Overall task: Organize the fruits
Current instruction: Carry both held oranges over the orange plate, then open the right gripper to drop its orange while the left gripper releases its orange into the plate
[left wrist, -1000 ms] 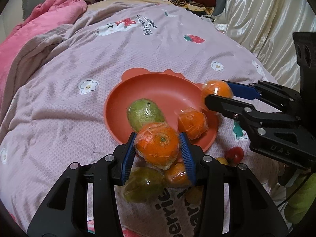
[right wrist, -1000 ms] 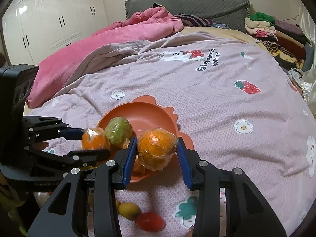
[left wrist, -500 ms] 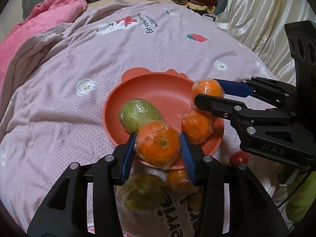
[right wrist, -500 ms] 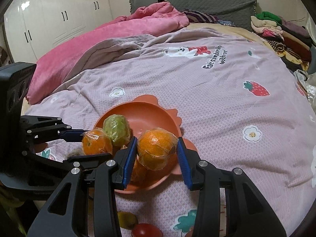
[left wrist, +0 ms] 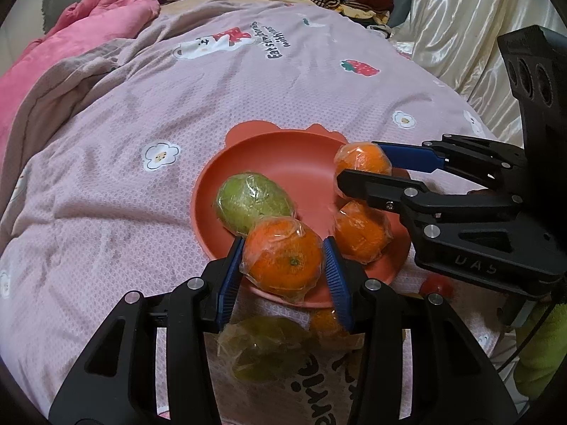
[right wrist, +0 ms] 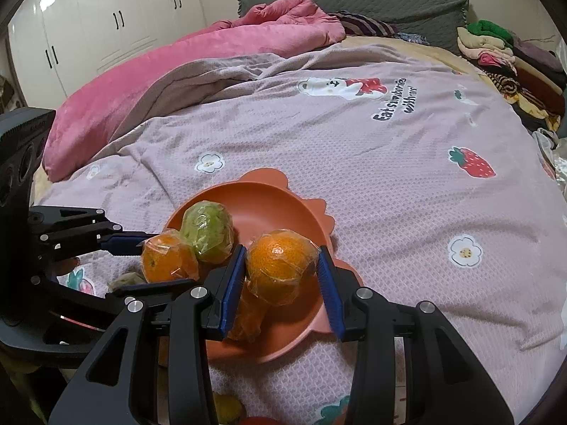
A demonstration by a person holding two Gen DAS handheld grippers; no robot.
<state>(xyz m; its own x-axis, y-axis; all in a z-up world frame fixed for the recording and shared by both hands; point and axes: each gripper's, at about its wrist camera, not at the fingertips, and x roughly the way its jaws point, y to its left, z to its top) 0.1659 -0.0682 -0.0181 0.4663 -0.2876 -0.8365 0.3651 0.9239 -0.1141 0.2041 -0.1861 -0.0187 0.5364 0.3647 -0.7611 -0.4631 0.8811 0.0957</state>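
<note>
Since a second ago both grippers have carried their oranges forward, so each fruit now hangs over the orange plate [left wrist: 269, 148] instead of short of its near rim. The left gripper [left wrist: 283, 265] is clamped on a wrapped orange [left wrist: 283, 260], its blue pads pressed into the film on either side, and holds it above the plate's near edge, just in front of the green fruit [left wrist: 253, 202] and beside a wrapped orange already lying in the plate [left wrist: 361, 232]. The right gripper [right wrist: 281, 271] is likewise closed around its own orange [right wrist: 280, 265], which sits squarely between the fingers and over the plate's right half, above that resting orange. Both fruits are gripped across their widest part, probably so the slippery wrap does not let them squirt out, and they are kept raised, likely to clear the rim and the fruit already inside. The plate sits on the pink bedspread [right wrist: 389, 163]; more fruit waits on the cloth nearer the person: a green one [left wrist: 262, 350], another orange [left wrist: 326, 322] and a small red one [left wrist: 436, 285]. Lowering and releasing look like the next step, with care that neither orange rolls into its neighbours.
</note>
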